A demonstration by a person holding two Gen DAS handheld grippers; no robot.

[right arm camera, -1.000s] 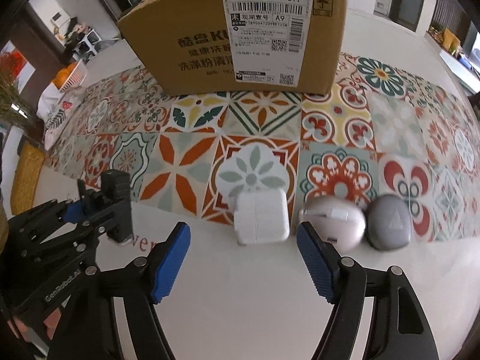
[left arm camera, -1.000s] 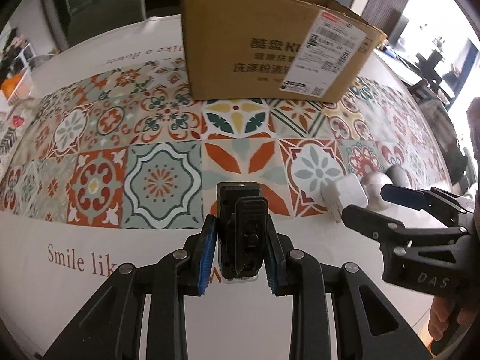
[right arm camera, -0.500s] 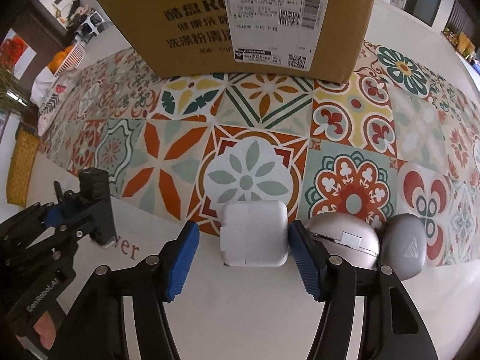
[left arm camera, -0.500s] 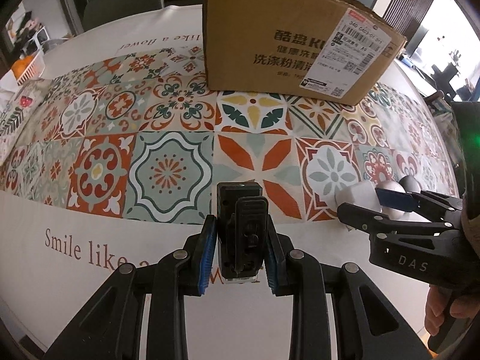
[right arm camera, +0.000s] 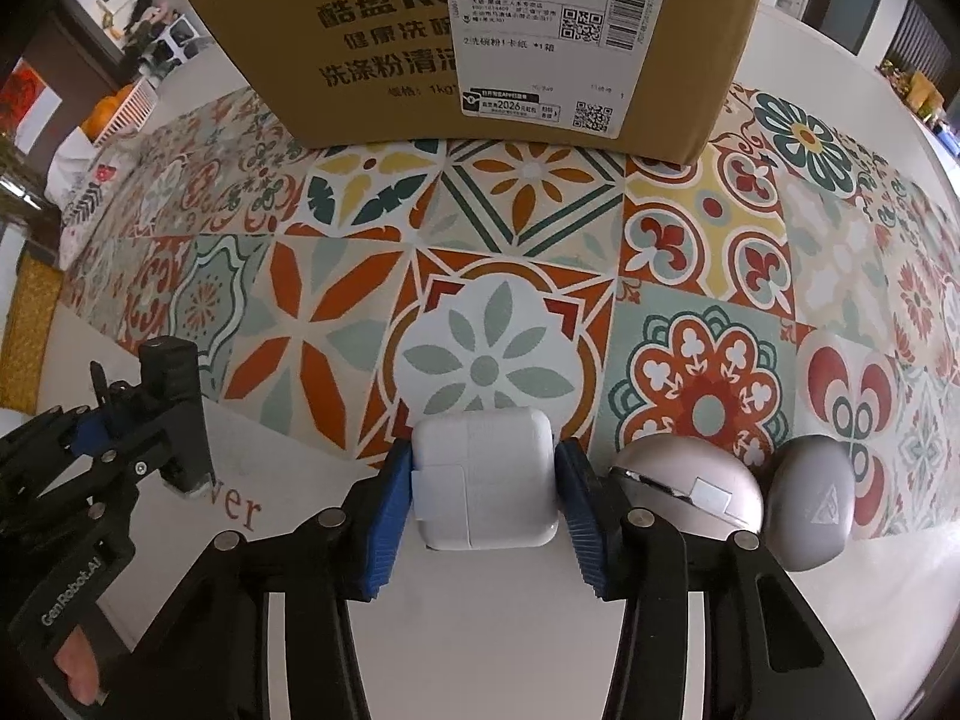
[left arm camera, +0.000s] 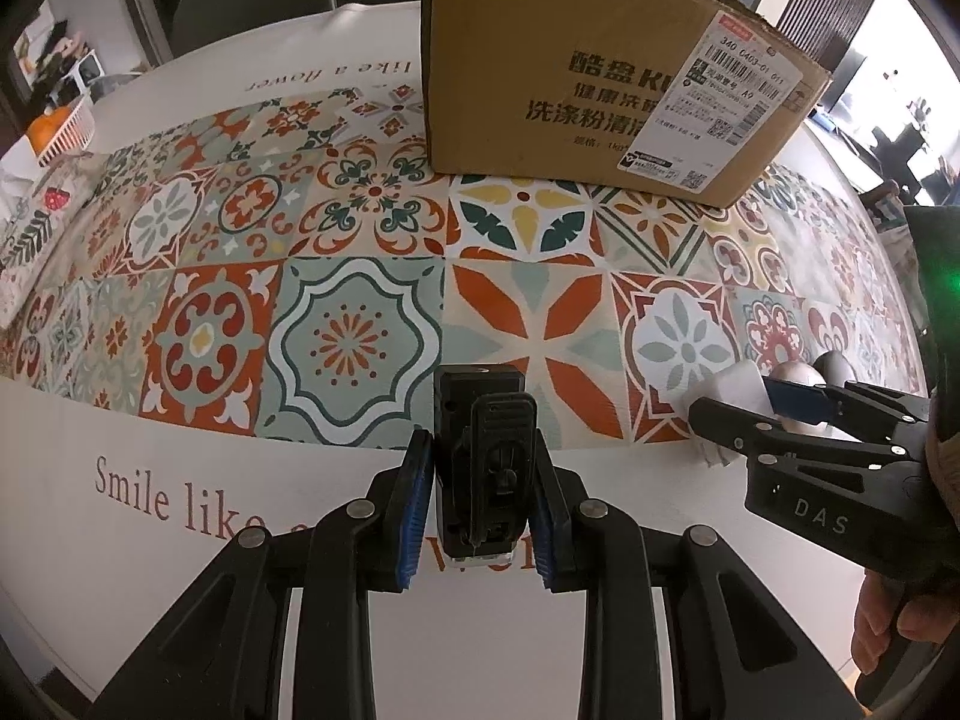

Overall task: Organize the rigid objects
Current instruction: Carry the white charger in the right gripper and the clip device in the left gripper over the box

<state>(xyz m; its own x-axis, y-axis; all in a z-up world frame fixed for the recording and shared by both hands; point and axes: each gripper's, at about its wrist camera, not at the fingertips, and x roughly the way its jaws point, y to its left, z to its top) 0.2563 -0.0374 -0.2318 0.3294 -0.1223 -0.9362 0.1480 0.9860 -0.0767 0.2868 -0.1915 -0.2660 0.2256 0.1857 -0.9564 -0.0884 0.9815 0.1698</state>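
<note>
My left gripper [left arm camera: 483, 492] is shut on a black clip-like device [left arm camera: 483, 462] and holds it just above the white tablecloth; it also shows in the right wrist view [right arm camera: 171, 414]. My right gripper [right arm camera: 483, 480] has closed its blue pads on both sides of a white power adapter [right arm camera: 483, 477] that rests on the table; the adapter shows partly hidden in the left wrist view [left arm camera: 729, 384]. A pinkish-silver mouse [right arm camera: 684, 489] and a grey rounded case [right arm camera: 810, 504] lie right of the adapter. A brown cardboard box [right arm camera: 480, 30] stands behind them.
The patterned tile mat [left arm camera: 360, 276] covers the table's middle. The cardboard box also stands at the back in the left wrist view [left arm camera: 600, 60]. A white basket with oranges [left arm camera: 60, 126] sits at the far left edge.
My right gripper moved forward over the white adapter and closed its jaws from wide open onto its sides. My left gripper kept hold of the black device and rose slightly.
</note>
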